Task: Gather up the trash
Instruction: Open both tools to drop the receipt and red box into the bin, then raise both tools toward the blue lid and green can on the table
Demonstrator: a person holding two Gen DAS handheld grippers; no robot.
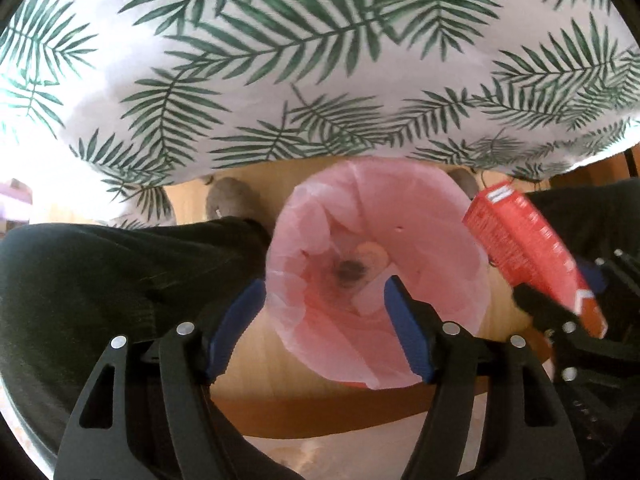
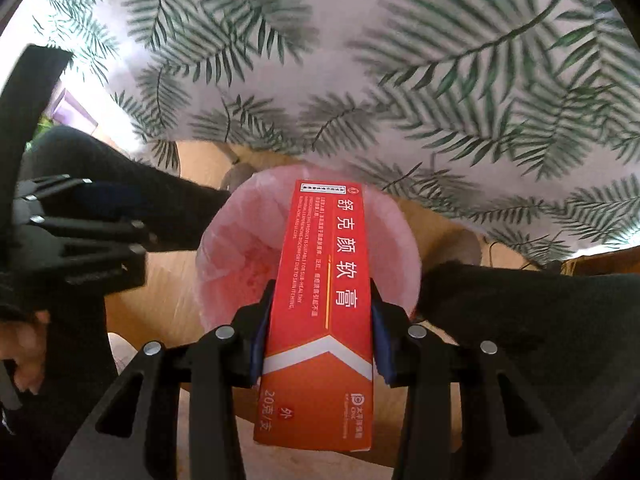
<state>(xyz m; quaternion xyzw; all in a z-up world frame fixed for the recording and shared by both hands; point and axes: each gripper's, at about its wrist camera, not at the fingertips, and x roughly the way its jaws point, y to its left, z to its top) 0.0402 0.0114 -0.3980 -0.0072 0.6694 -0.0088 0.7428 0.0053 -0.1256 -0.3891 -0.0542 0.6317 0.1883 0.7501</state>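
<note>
Leaf-print tablecloth (image 1: 320,60) overhangs wooden floor (image 1: 260,344). Right gripper (image 2: 322,340) clamps red carton (image 2: 324,300) above pink-lined bin (image 1: 420,200); left gripper (image 1: 324,332) spread, empty.

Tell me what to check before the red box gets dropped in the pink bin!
1. Right gripper pinching the red ointment box on both sides: ok.
2. Box's far end pointing into the pink-lined trash bin: ok.
3. Box right above the opening: cannot tell; in the left wrist view the box shows by the bin's rim.
4. Left gripper open and holding nothing: ok.
5. Left gripper out of the box's way: cannot tell; its fingers straddle the liner's near rim.
6. Room left in the bin: ok, only a few scraps at the bottom.
</note>
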